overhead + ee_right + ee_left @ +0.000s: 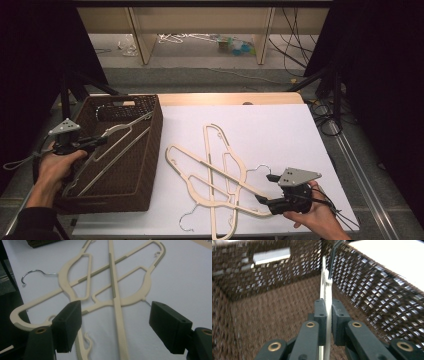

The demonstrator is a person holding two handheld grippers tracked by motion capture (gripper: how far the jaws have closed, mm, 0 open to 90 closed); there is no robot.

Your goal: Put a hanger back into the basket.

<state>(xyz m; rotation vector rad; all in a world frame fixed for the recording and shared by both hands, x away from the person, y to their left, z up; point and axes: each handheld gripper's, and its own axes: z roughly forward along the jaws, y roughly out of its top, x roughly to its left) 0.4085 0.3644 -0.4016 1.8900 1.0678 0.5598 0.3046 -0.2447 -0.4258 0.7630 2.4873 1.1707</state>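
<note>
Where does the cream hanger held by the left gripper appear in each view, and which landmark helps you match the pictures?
High view: the held hanger lies at the left, slanting inside the brown woven basket.
Left gripper view: its thin edge runs up the centre, clamped by the left gripper.
Right gripper view: not in it; the hangers there lie on the white table.
Shared landmark: the basket's woven wall, in the high and left gripper views.
</note>
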